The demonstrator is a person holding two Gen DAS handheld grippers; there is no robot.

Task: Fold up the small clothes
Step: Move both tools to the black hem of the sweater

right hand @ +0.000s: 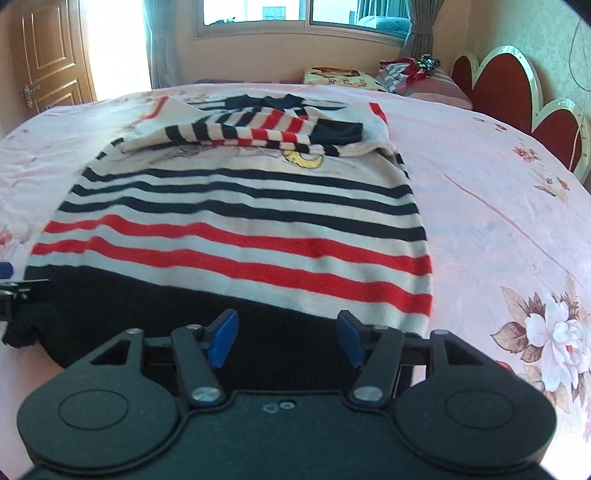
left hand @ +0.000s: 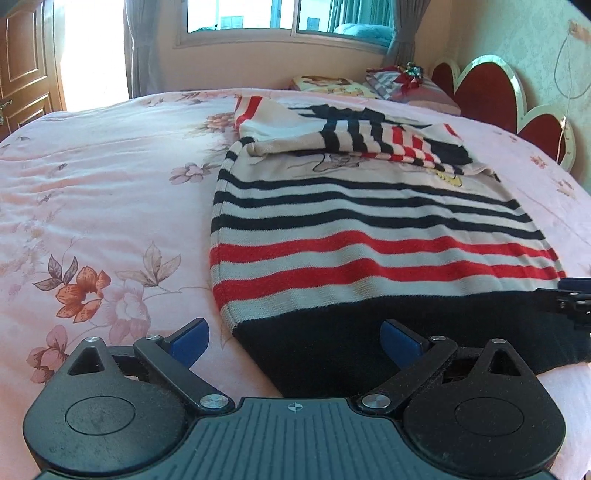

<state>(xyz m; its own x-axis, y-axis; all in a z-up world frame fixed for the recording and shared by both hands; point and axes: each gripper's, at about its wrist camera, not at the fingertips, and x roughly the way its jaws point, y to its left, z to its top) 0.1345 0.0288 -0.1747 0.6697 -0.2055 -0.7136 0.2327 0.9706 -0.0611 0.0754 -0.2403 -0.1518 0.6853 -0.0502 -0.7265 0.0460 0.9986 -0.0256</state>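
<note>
A small knitted sweater [left hand: 369,229] with white, navy and red stripes lies flat on the pink floral bedsheet [left hand: 92,192]. Its sleeves [left hand: 369,142] are folded across the chest and half hide a cartoon print. My left gripper [left hand: 293,341] stands open over the left end of the dark navy hem [left hand: 325,332], and its blue pads [left hand: 188,341] do not touch the cloth. My right gripper [right hand: 287,338] is open over the right part of the same hem [right hand: 280,325], with the sweater [right hand: 240,221] stretching away ahead. Each gripper shows at the edge of the other's view.
Pillows [left hand: 332,83] and a striped cushion [right hand: 424,83] lie at the far end of the bed. A red heart-shaped headboard [left hand: 487,92] runs along the right. A window [left hand: 288,14], curtains and a wooden door [right hand: 48,59] stand behind. Bare sheet [right hand: 498,203] lies on both sides of the sweater.
</note>
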